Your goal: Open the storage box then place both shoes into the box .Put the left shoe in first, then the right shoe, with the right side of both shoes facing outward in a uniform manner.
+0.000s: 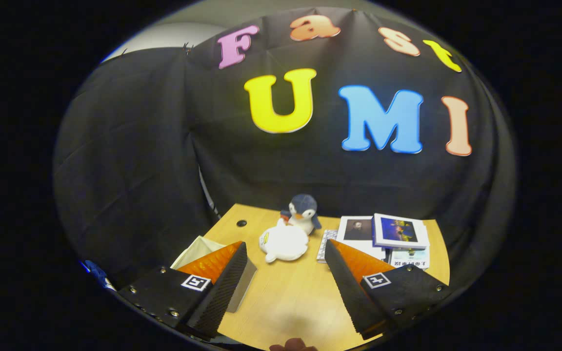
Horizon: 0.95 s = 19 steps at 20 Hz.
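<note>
My gripper (pixel 286 245) is open wide above a wooden table (pixel 291 292), with nothing between its fingers. Behind the left finger (pixel 227 282) a cream-coloured box (pixel 195 251) stands at the table's left edge, mostly hidden by that finger. A grey flat panel (pixel 243 285) shows just under the finger on the box's near side. Whether the box is open I cannot tell. A small brownish rounded thing (pixel 293 346) peeks in below the fingers, too little of it to name.
Just beyond the fingertips lies a white plush toy (pixel 285 242), and a penguin plush (pixel 303 210) stands behind it. A stack of books (pixel 400 233) lies beyond the right finger. A cable hole (pixel 241 223) marks the table's far left.
</note>
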Tool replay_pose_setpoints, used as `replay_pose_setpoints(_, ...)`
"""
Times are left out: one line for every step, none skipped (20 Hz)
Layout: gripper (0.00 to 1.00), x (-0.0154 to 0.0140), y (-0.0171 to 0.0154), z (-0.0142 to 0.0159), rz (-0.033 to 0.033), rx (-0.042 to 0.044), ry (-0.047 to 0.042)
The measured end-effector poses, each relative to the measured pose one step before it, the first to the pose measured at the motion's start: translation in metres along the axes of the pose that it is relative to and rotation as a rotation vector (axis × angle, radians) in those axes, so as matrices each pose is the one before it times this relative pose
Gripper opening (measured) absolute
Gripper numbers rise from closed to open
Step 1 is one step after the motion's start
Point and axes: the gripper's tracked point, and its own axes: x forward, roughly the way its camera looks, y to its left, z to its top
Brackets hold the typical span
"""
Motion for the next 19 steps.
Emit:
replay_pose_setpoints(0.98, -0.01303, -0.01026, 0.01046, -0.03393, -0.00124, -0.08384)
replay_pose_setpoints(0.98, -0.01359, -0.01008, 0.00930, -0.03484, -0.00155, -0.07420)
replay_pose_setpoints(0.98, -0.01420, -0.00860, 0.00685, -0.03130, 0.00332, -0.05591)
replay_pose_setpoints(0.98, -0.01585, -0.00515, 0.00753, -0.01468, 0.00426, -0.05026)
replay_pose_setpoints(0.98, -0.01346, -0.00443, 0.00885, -0.01520, 0.00012, -0.04812)
replay_pose_setpoints(0.98, -0.01072, -0.00798, 0.01011, -0.01816, -0.01079, -0.04608)
replay_pose_setpoints(0.98, -0.00871, -0.00813, 0.00580, -0.02784, -0.01021, -0.03027)
replay_pose_setpoints(0.98, -0.00807, -0.00411, 0.00087, -0.01030, 0.00139, -0.02060)
replay_pose_setpoints(0.97, -0.00606, -0.00038, 0.00040, 0.00598, 0.00199, -0.01602)
replay_pose_setpoints(0.97, -0.00399, -0.00213, -0.00030, 0.00080, -0.01009, -0.00757)
replay_pose_setpoints(0.98, -0.00393, -0.00425, -0.00233, -0.00827, -0.01386, -0.00122)
replay_pose_setpoints(0.98, -0.00472, -0.00249, -0.00157, 0.00006, -0.01063, 0.00128)
replay_pose_setpoints(0.97, -0.00316, -0.00303, -0.00414, 0.00083, -0.00023, 0.00434)
replay_pose_setpoints(0.98, -0.00137, -0.00261, -0.00061, 0.00173, 0.01283, -0.00272)
replay_pose_setpoints(0.98, -0.00080, -0.00304, -0.00216, -0.00139, 0.01247, -0.00012)
replay_pose_setpoints(0.97, -0.00070, -0.00667, -0.00280, -0.00491, 0.00582, 0.00757)
replay_pose_setpoints(0.97, -0.00079, -0.00489, -0.00116, -0.00267, 0.00250, 0.00466)
replay_pose_setpoints(0.97, 0.00030, -0.00440, 0.00114, -0.00349, 0.00242, -0.00235)
replay_pose_setpoints(0.97, -0.00005, -0.00390, 0.00102, -0.00170, 0.00047, -0.00430)
